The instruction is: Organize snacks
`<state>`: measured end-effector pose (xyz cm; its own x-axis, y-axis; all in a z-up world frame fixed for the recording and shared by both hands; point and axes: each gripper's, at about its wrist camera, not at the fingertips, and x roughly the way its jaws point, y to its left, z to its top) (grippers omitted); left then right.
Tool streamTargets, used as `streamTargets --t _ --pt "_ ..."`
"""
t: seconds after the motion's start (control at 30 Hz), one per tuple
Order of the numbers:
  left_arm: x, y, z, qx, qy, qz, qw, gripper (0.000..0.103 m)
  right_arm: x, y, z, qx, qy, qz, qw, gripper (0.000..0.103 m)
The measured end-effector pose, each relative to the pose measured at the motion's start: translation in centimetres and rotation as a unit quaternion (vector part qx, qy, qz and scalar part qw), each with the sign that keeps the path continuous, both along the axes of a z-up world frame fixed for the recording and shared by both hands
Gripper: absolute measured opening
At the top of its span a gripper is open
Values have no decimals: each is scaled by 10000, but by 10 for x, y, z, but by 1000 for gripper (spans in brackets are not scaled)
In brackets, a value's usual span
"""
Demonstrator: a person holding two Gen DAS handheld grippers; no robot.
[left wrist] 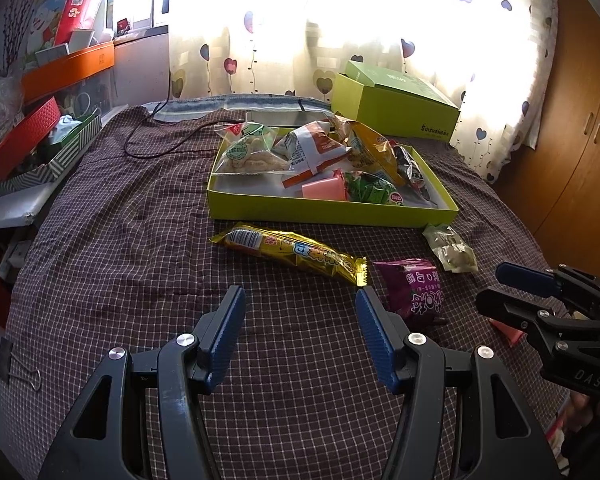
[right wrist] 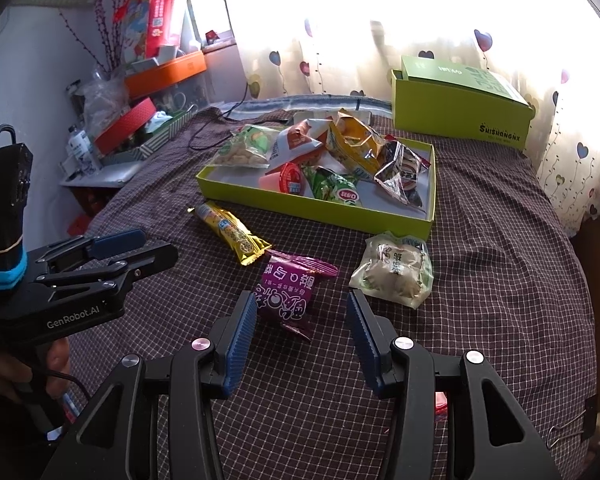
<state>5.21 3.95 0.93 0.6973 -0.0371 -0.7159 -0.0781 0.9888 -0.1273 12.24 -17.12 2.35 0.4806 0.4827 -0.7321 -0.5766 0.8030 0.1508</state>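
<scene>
Item 1, your left claw (left wrist: 300, 300): jaws spread wide, nothing between the blue pads, hovering over the checked cloth (left wrist: 140, 240) that covers the surface. In the right wrist view it shows at the left edge, side-on.

Item 2, your right claw (right wrist: 302, 308): jaws apart, gripping nothing. The purple snack packet (right wrist: 288, 292) lies on the cloth just ahead of and between its fingertips; the pads do not press on it.

Item 3, yellow-green tray (left wrist: 328, 210): a shallow box lid near the middle of the cloth, holding several snack bags, among them a clear bag of pale pieces (left wrist: 248, 152), a white-and-orange bag (left wrist: 312, 146), a yellow bag (left wrist: 374, 148), a green packet (left wrist: 374, 190) and a pink cup (left wrist: 326, 190).

Item 4, loose snacks outside the tray, all on the cloth in front of it: a long gold-wrapped bar (left wrist: 292, 250), the purple packet beside the bar's near end, and a pale green packet (right wrist: 394, 270) close to the tray's right front corner.

Item 5, matching green box (left wrist: 396, 108): behind the tray, against the heart-print curtain (left wrist: 260, 40).

Item 6, binder clip (left wrist: 20, 364): at the cloth's left edge.
</scene>
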Motion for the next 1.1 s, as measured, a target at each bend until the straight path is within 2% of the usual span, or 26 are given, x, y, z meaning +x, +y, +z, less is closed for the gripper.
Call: streamTargets --t 0.7,0.83,1.1 --pt "16 7 -12 -396 238 43 9989 58 13 -21 -6 63 79 -298 9995 46" --pt "26 4 -14 -438 288 23 9986 58 18 -26 -6 71 83 -404 9991 46" --pt "54 8 -20 -605 459 273 9967 58 25 -27 -10 102 128 -424 9990 46"
